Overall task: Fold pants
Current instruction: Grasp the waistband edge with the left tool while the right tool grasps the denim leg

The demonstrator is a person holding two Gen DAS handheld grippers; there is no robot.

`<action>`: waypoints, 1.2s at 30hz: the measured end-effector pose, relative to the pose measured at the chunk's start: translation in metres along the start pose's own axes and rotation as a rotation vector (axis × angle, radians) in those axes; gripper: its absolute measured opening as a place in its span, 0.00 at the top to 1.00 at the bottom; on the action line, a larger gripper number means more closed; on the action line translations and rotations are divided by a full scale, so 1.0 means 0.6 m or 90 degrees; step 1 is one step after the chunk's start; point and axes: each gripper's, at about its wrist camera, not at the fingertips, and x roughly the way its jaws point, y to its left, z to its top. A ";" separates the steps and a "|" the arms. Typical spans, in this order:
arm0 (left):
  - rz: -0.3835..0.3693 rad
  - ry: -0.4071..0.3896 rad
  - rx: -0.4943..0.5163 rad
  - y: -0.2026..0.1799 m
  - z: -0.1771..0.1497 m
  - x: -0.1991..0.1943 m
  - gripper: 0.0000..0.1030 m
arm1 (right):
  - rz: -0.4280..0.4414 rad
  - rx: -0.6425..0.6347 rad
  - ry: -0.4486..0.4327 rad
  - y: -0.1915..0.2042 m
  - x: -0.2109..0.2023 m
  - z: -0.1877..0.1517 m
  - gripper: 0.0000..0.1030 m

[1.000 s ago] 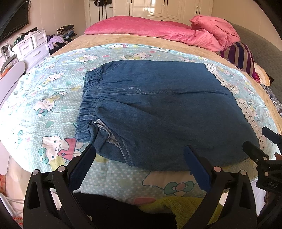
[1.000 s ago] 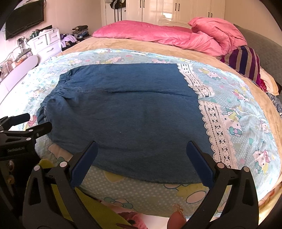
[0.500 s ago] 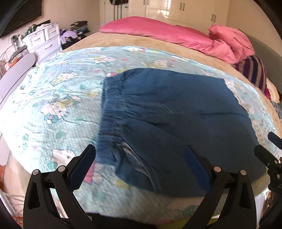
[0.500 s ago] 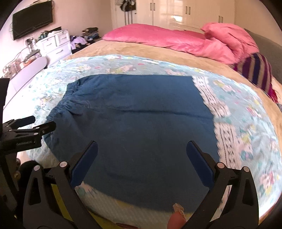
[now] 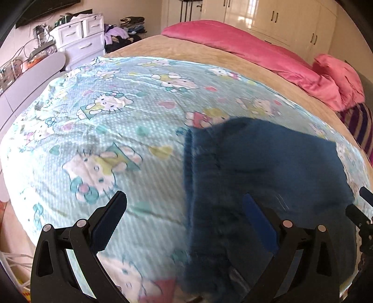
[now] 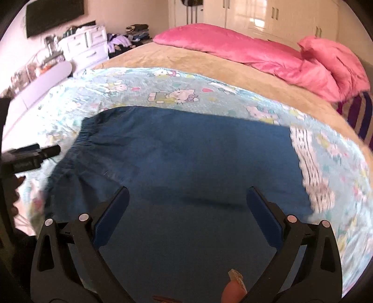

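Dark blue denim pants (image 6: 186, 167) lie folded flat on a light blue cartoon-print sheet (image 6: 177, 93) on the bed, elastic waistband (image 6: 77, 144) to the left and white lace hem (image 6: 307, 160) to the right. In the left wrist view the pants (image 5: 263, 177) fill the lower right, blurred. My left gripper (image 5: 184, 209) is open, straddling the waistband edge with nothing between its fingers. My right gripper (image 6: 187, 202) is open above the middle of the pants, holding nothing. The left gripper's tip (image 6: 35, 153) shows at the left edge of the right wrist view.
Pink quilt and pillows (image 6: 256, 53) lie at the bed's far end on a tan blanket (image 6: 186, 60). A striped cushion (image 5: 359, 123) sits at the right. White drawers (image 5: 79, 35) with clutter stand to the left, wardrobes (image 5: 268, 18) behind. A fingertip (image 6: 232, 291) shows at the bottom.
Both grippers have moved forward over the bed and swung left. The pants now sit lower and further right in the left wrist view. Both stay open.
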 end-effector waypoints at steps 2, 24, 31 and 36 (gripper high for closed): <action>-0.006 0.006 0.004 0.003 0.016 0.018 0.04 | 0.008 -0.001 0.010 -0.006 0.021 0.014 0.08; -0.128 0.032 0.091 -0.033 0.098 0.166 0.39 | 0.024 -0.131 0.039 -0.016 0.193 0.155 0.08; -0.192 -0.002 0.060 -0.005 0.096 0.140 0.67 | 0.026 -0.204 0.056 0.004 0.233 0.179 0.08; -0.213 -0.044 0.078 -0.009 0.087 0.090 0.70 | 0.027 -0.248 0.059 0.021 0.253 0.189 0.08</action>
